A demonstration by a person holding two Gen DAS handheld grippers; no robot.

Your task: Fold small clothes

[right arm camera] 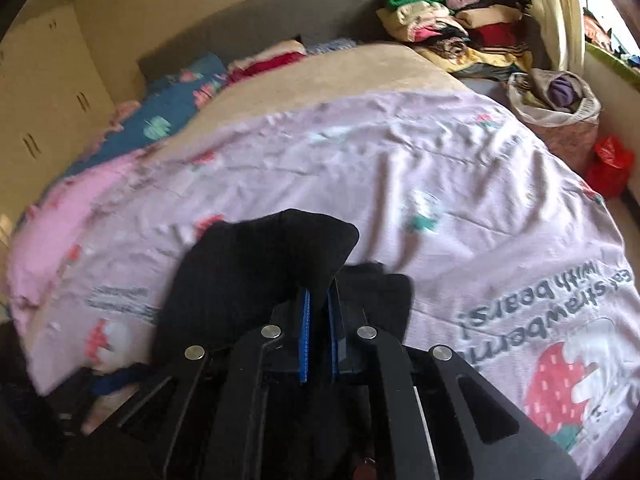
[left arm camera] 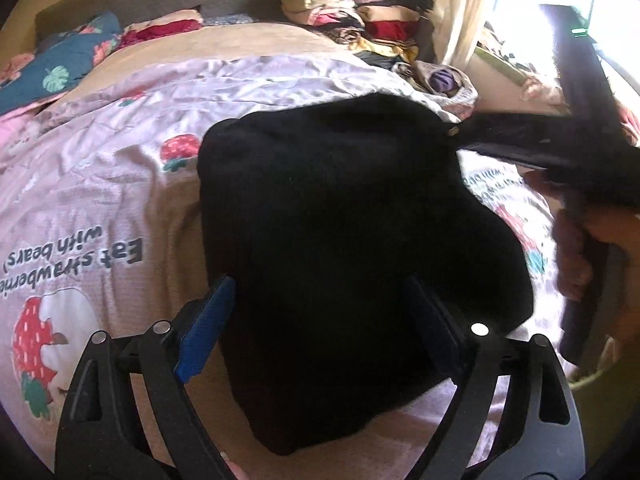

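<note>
Black knit cloth fills the middle of both views: one black garment (left arm camera: 352, 240) lies on the pink strawberry-print bedspread (left arm camera: 120, 168), bunched into a rough block, and no second garment of the kind shows on the spread. There are two grippers. The left gripper (left arm camera: 320, 320) hangs over the near part of the garment with its two blue-padded fingers (left arm camera: 204, 328) standing wide apart, one on each side of the cloth, the pads not pressing on it and nothing held. The right gripper (right arm camera: 318, 320) has its two blue pads drawn together with only a thin slit between them, and a fold of the black garment (right arm camera: 256, 264) is pinched there, rising as a flap ahead of the fingertips and draping to both sides. From the left wrist view the right gripper (left arm camera: 460, 132) reaches in from the right edge and meets the garment at its far right corner, with one hand (left arm camera: 608, 240) of the person wrapped round its handle. On the bedspread, two printed strawberries show in the left view and one large one in the right view, beside upside-down lettering. At the head of the bed lies one blue floral pillow (right arm camera: 176, 108). Beyond the far corner sits one heap of folded clothes (right arm camera: 452, 28), one white bag (right arm camera: 556, 100) with cloth in it, and one red bag (right arm camera: 610, 164) on the floor
</note>
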